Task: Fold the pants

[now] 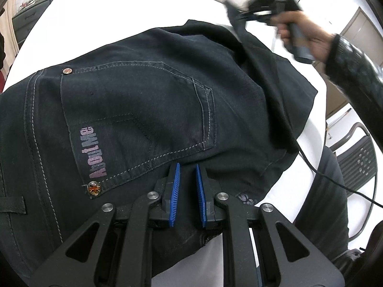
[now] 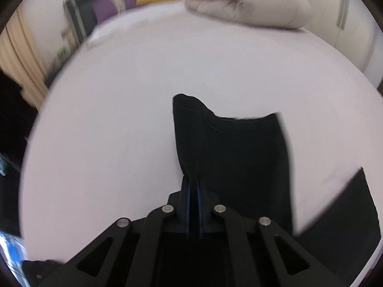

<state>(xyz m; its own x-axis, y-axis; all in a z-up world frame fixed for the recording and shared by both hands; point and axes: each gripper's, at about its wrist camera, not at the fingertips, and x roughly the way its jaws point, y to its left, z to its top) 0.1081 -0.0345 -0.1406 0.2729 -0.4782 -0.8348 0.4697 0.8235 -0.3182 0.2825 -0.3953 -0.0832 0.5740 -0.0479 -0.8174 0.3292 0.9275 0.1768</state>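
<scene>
Dark navy jeans (image 1: pixel 148 110) lie on a white bed (image 1: pixel 124 9), back pocket with an "About Me" print facing up. My left gripper (image 1: pixel 187 167) hovers just over the seat below the pocket, its blue pads a narrow gap apart with nothing between them. My right gripper (image 1: pixel 246 14) appears blurred at the upper right, held by a hand, lifting a trouser leg. In the right wrist view the right gripper (image 2: pixel 193 179) is shut on the leg's cloth (image 2: pixel 229 148), which hangs ahead of the fingers above the bed (image 2: pixel 119 119).
A folded pale duvet (image 2: pixel 246 2) lies at the bed's far end. A black chair (image 1: pixel 356 160) and a cable (image 1: pixel 335 179) are at the right beside the bed. Another dark part of the pants (image 2: pixel 347 215) lies at lower right.
</scene>
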